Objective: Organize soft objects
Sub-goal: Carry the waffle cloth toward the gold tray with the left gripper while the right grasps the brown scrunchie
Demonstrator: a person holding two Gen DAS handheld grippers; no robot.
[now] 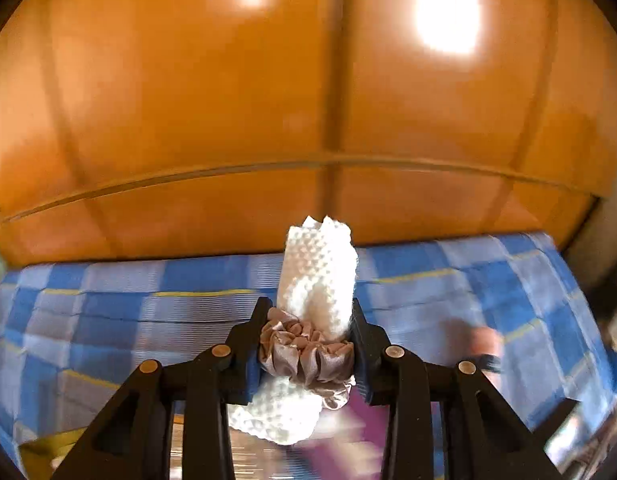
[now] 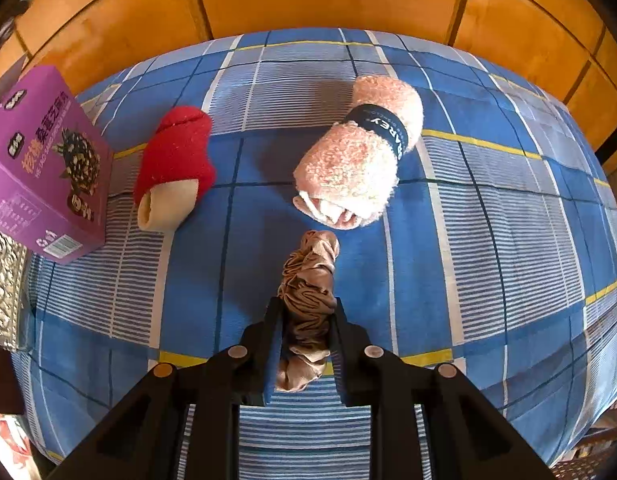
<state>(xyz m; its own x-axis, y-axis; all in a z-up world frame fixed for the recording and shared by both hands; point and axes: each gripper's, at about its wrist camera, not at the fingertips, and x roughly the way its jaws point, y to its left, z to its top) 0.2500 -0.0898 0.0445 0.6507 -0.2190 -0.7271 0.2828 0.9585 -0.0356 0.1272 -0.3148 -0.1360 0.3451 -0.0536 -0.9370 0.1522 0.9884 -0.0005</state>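
Left gripper [image 1: 308, 344] clamps white waffle cloth roll [image 1: 316, 276] banded by taupe scrunchie [image 1: 304, 354], above the plaid bedsheet [image 1: 108, 300]. Right gripper [image 2: 306, 344] pinches another satin scrunchie [image 2: 308, 292] (pink towel roll [image 2: 360, 152] just ahead).

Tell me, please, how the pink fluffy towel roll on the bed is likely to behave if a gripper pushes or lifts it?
The pink towel roll is roughly a cylinder lying on its side, so a sideways push would probably roll it. Its black band should keep it from unrolling when lifted. The pile looks thick and soft, so it would likely squash under the fingers rather than slip.
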